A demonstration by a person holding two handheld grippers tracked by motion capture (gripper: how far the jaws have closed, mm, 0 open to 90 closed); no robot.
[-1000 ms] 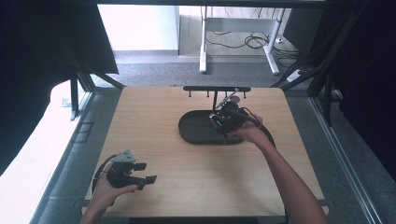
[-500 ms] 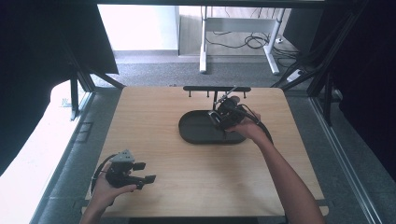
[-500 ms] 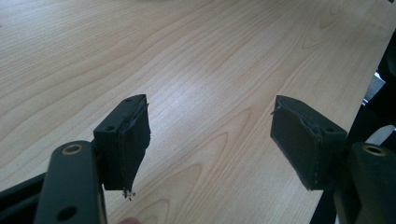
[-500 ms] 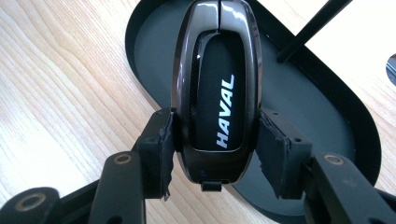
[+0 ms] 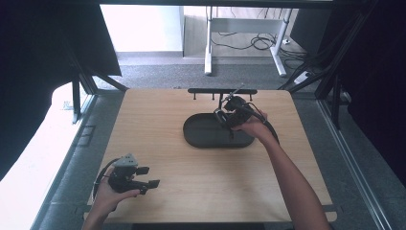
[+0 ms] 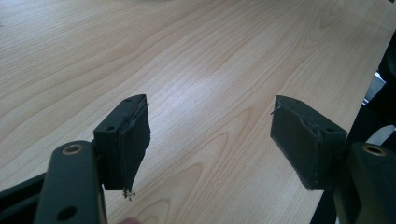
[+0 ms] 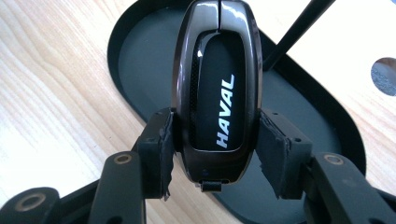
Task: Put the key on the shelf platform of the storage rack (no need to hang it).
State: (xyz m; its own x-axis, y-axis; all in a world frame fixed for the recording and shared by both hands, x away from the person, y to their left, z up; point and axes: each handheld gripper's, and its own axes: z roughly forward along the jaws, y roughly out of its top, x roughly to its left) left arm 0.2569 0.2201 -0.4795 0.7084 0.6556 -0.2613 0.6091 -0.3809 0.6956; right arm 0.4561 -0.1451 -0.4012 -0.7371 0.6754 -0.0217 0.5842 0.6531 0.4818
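where the jaws pinch, the key fob sits — clamped.

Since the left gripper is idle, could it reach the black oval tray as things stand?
Probably yes: the left gripper, jaws open and empty, has bare table between it and the tray.

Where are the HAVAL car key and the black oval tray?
HAVAL car key [image 7: 217, 93]: right gripper view, on its glossy black face.
black oval tray [image 7: 140, 60]: right gripper view, on its bare floor left of the key.
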